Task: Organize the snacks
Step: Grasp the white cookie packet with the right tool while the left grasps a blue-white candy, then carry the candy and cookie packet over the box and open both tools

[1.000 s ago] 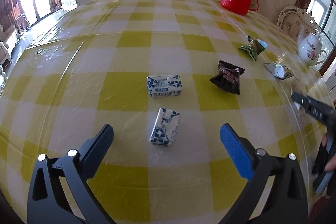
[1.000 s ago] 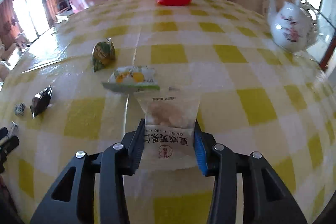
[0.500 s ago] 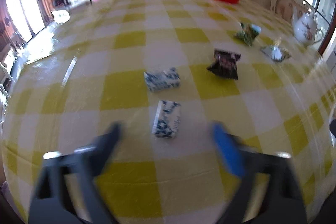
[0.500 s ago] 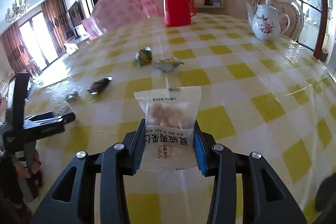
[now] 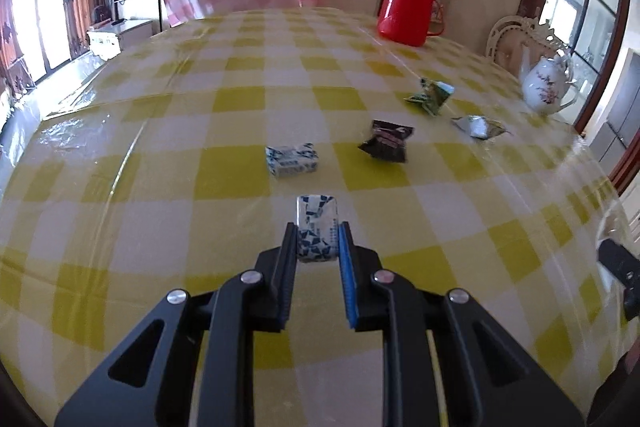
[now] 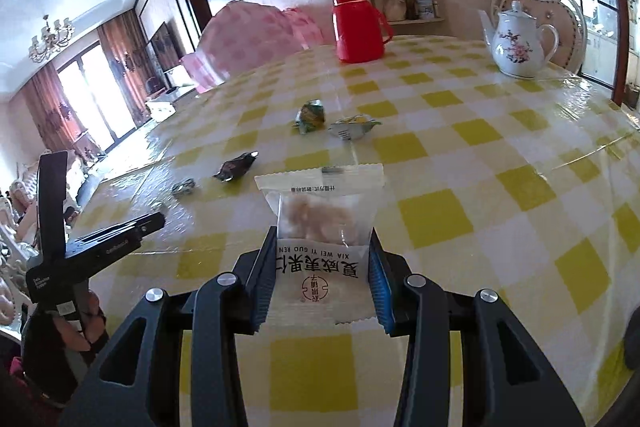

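Left gripper (image 5: 318, 241) now clamps blue-white candy (image 5: 317, 227) | right gripper (image 6: 323, 261) grips nut packet (image 6: 322, 227)

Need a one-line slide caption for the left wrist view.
Left gripper shut on a blue-and-white candy, four wrapped snacks beyond.

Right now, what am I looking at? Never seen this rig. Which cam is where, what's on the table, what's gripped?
No robot: a person holds a two-finger gripper in each hand, with a fisheye camera on each looking along its fingers. In the left wrist view, the left gripper is shut on a blue-and-white candy. In the right wrist view, the right gripper is shut on a clear nut packet. On the yellow checked tablecloth lie another blue-and-white candy, a dark wrapped snack, a green one, a silver one, a red thermos and a teapot.
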`<state>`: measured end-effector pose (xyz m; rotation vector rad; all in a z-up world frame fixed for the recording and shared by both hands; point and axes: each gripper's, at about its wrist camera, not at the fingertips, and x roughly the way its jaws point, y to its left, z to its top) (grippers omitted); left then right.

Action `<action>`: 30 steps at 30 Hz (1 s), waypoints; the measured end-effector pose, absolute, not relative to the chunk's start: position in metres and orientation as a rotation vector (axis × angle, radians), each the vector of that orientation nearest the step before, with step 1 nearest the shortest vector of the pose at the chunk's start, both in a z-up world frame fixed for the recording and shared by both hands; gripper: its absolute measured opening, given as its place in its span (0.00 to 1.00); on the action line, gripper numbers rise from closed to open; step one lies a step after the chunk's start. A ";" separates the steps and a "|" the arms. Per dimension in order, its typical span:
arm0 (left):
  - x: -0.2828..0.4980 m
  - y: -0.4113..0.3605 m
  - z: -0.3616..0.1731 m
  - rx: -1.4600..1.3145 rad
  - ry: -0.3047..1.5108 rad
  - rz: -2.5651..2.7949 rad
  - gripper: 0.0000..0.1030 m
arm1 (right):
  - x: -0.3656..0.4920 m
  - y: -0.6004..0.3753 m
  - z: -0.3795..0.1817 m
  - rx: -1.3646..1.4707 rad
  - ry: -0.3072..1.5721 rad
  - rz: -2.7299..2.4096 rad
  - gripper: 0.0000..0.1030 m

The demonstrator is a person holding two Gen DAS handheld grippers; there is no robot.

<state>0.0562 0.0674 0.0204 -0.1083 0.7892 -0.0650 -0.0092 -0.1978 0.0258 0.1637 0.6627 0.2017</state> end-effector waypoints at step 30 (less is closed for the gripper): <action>-0.063 0.049 0.051 -0.065 0.634 -0.069 0.20 | -0.077 -0.176 0.017 0.346 0.656 0.357 0.40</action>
